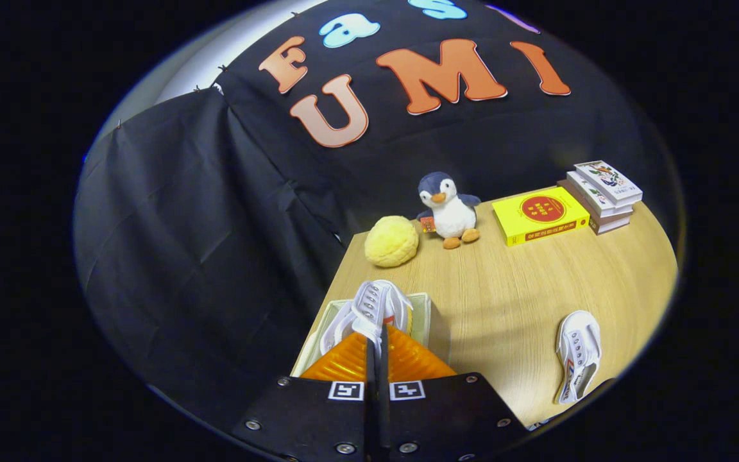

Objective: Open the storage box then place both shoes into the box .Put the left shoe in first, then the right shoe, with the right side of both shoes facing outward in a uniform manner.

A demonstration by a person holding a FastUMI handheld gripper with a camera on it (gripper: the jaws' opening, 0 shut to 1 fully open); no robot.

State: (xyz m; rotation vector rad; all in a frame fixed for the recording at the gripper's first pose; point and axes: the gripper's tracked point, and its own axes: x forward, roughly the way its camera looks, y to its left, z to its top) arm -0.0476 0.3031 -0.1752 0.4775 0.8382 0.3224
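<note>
A: While the gripper (376, 333) sits at the bottom centre of the frame, what are its fingers doing?

B: They are pressed together on a white shoe (369, 311), pinching its fabric between them. The shoe hangs over the open storage box (426, 314), a pale box at the near left corner of the wooden table (523, 289).

A: Where is the other shoe?

B: A second white shoe (578, 353) lies on the table at the lower right of the frame, well apart from the box.

A: What else is there?

B: Along the table's far edge, left to right, sit a yellow bun-shaped plush (392, 240), a penguin plush (448, 208), a yellow book (539, 215), and a stack of books (603, 186) at the upper right.
</note>
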